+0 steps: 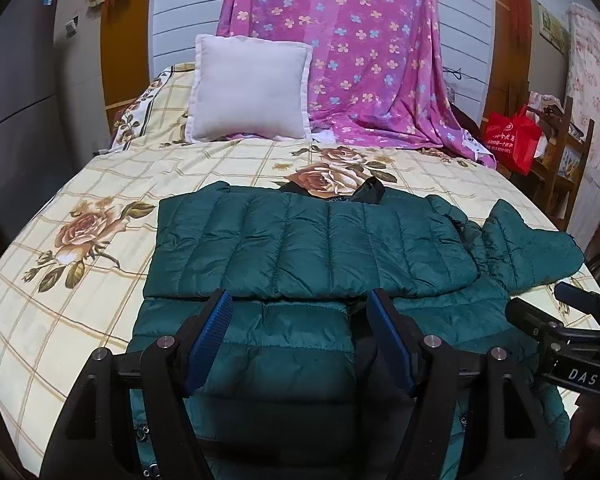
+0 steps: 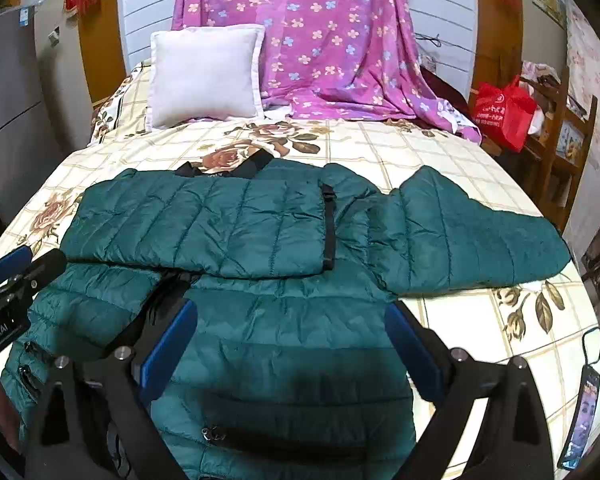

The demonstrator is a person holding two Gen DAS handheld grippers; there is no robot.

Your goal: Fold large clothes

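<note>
A dark green quilted jacket [image 1: 312, 248] [image 2: 260, 232] lies spread on the bed. One sleeve is folded across its chest, and the other sleeve [image 2: 460, 232] stretches out to the right. My left gripper [image 1: 300, 320] hovers open above the jacket's lower left part, its blue pads [image 1: 212, 332] wide apart and holding nothing. My right gripper [image 2: 292, 336] hangs open above the lower right part of the jacket, also with nothing between its pads. Each gripper shows at the edge of the other's view: the right gripper [image 1: 560, 336] and the left gripper [image 2: 16, 280].
The bed carries a cream sheet [image 1: 80, 208] with rose prints. A white pillow [image 1: 248, 88] and a draped pink floral blanket [image 1: 360, 52] stand at its head. A red bag [image 1: 512, 140] hangs by wooden furniture to the right. A phone [image 2: 584, 404] lies near the bed's right edge.
</note>
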